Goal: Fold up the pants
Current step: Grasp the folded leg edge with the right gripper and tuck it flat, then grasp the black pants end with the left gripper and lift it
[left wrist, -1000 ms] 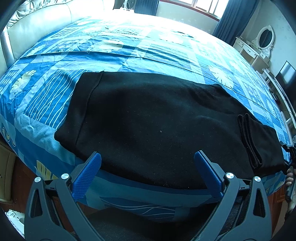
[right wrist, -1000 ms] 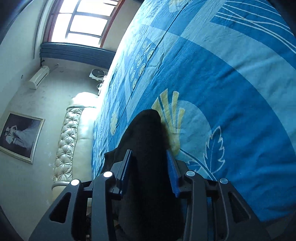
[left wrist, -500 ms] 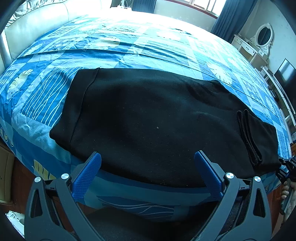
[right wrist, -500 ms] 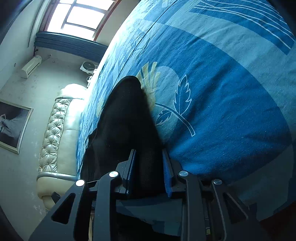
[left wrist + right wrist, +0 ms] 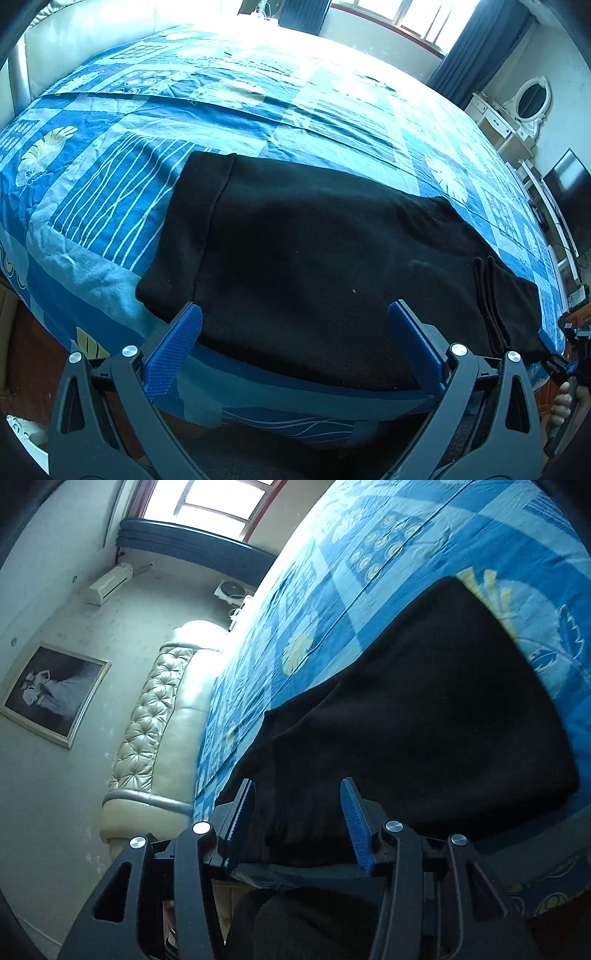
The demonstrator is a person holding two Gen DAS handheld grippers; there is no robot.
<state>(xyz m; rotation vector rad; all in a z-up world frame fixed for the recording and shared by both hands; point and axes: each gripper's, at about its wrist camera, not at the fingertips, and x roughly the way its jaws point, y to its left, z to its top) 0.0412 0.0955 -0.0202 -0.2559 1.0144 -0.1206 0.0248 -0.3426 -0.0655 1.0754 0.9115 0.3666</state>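
Black pants lie flat across the near edge of the blue patterned bed, waistband to the left and a doubled-over leg end to the right. My left gripper hovers wide open over their near edge, nothing between its pads. In the right wrist view the pants stretch away ahead. My right gripper is just off the leg end with its jaws opening; the cloth shows beyond the gap and the pads do not press it. That right gripper and the hand holding it appear at the bed's right corner.
The bed cover spreads far beyond the pants. A padded cream headboard stands at the left end. A white dresser with an oval mirror and a dark screen line the right wall. A framed picture hangs on the wall.
The right gripper was shut on the leg end; it has let go, its jaws have widened and it has drawn back. The left gripper shifted a little, still open.
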